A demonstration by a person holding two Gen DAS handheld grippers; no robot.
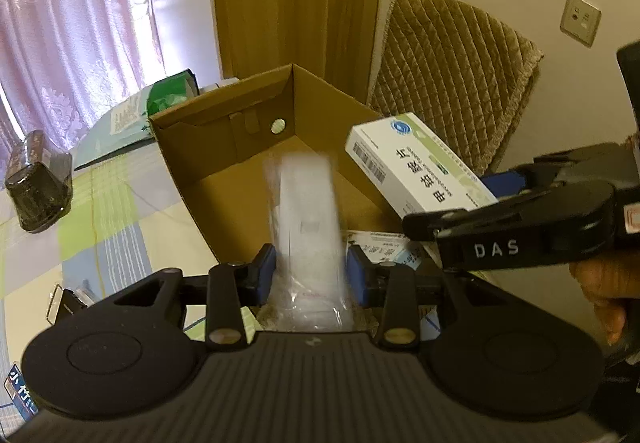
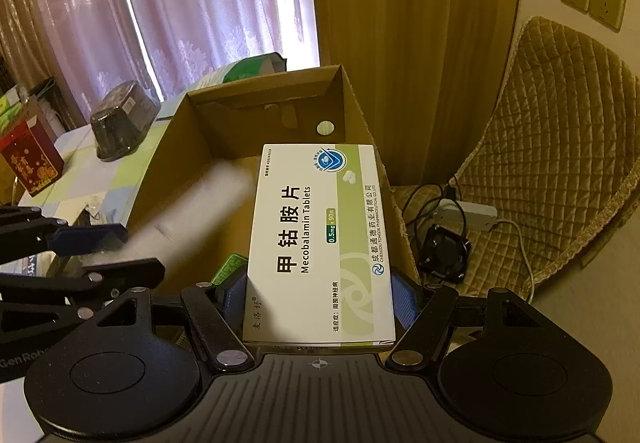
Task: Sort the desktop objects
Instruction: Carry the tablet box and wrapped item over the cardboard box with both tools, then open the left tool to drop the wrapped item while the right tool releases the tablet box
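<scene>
An open cardboard box [image 1: 224,131] [image 2: 168,179] stands on the checked tablecloth [image 1: 100,227]. My left gripper [image 1: 311,271] is shut on a white packet in clear plastic [image 1: 308,203], which points into the box and looks blurred. In the right wrist view the left gripper [image 2: 132,247] and its packet [image 2: 200,203] come in from the left. My right gripper [image 2: 320,295] is shut on a white and green medicine box [image 2: 316,235] held over the carton's right wall. From the left wrist view, the right gripper [image 1: 452,203] holds the medicine box [image 1: 416,167] at the right.
A dark wrapped container [image 1: 38,187] [image 2: 120,119] and a green and white bag [image 1: 132,115] lie left of the carton. A red box [image 2: 30,163] stands far left. A quilted chair [image 2: 560,131] with a power strip [image 2: 464,215] is at the right. Printed leaflets [image 1: 384,247] lie below the grippers.
</scene>
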